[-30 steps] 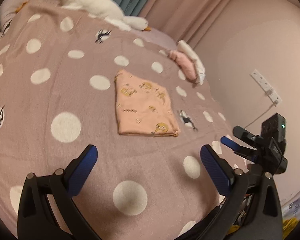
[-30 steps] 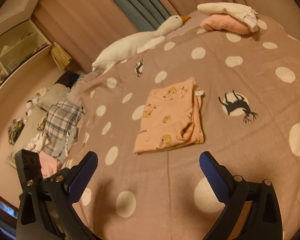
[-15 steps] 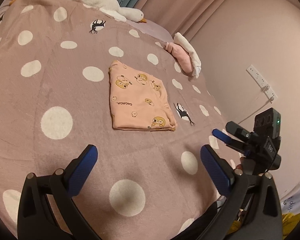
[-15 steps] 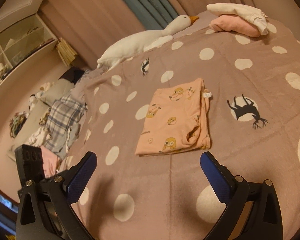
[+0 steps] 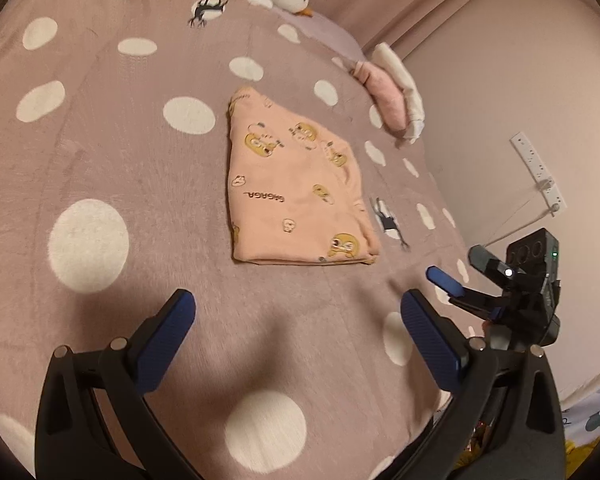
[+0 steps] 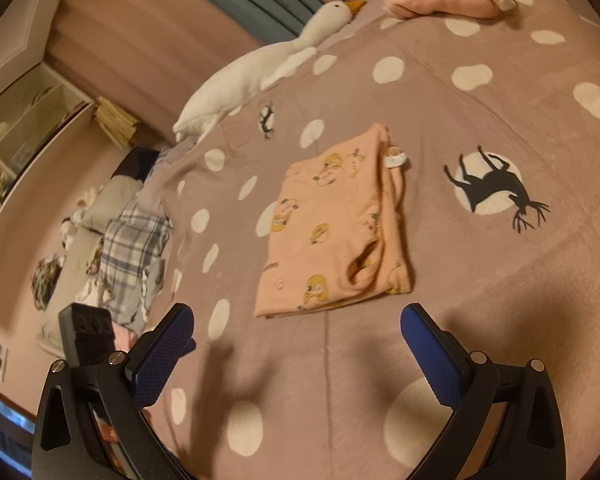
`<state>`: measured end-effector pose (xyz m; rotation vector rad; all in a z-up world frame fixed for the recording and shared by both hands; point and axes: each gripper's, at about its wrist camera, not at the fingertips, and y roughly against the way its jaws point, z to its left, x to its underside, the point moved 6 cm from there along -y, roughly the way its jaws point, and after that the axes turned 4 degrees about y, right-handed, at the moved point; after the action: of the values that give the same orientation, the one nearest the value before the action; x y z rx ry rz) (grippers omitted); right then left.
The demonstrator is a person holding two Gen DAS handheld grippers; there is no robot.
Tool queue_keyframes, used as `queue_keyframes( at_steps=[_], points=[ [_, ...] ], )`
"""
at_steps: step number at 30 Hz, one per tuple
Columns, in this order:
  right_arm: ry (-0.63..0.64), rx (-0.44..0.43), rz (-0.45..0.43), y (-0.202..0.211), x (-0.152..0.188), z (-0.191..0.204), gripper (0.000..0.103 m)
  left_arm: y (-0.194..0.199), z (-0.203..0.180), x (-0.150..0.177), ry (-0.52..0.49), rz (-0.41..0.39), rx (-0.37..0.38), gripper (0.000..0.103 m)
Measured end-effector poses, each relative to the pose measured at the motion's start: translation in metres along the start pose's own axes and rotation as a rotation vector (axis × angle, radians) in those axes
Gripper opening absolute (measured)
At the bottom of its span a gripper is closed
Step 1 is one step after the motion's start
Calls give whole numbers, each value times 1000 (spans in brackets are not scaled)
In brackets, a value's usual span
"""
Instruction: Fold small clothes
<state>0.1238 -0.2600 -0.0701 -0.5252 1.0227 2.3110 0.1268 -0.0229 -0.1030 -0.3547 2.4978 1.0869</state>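
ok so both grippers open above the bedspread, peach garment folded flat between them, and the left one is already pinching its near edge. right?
Not quite. The left gripper is not pinching anything: in the left wrist view its jaws stand wide apart over bare bedspread, short of the peach garment. The rest holds: the right gripper is open too, and the garment lies folded flat.

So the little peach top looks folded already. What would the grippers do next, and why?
Probably bring the right gripper forward to the near edge of the peach top and lift it toward the folded pile. The top lies flat in a neat rectangle, and both the right and the left gripper are open, holding nothing.
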Motion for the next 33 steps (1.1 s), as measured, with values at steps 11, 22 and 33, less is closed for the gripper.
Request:
queue_keyframes(
  at_steps=[11,22,33],
  points=[
    [-45,40,46,-30,-27,-43,102,-63,15,-32,62,77,8,103],
    [-87,-3,124,-83,-49,-62,102,-100,15,-60,112,112,51,103],
    [-168,-80,131,-116,-72,-64,102,-124,7,-77,145,130,86,102]
  ],
)
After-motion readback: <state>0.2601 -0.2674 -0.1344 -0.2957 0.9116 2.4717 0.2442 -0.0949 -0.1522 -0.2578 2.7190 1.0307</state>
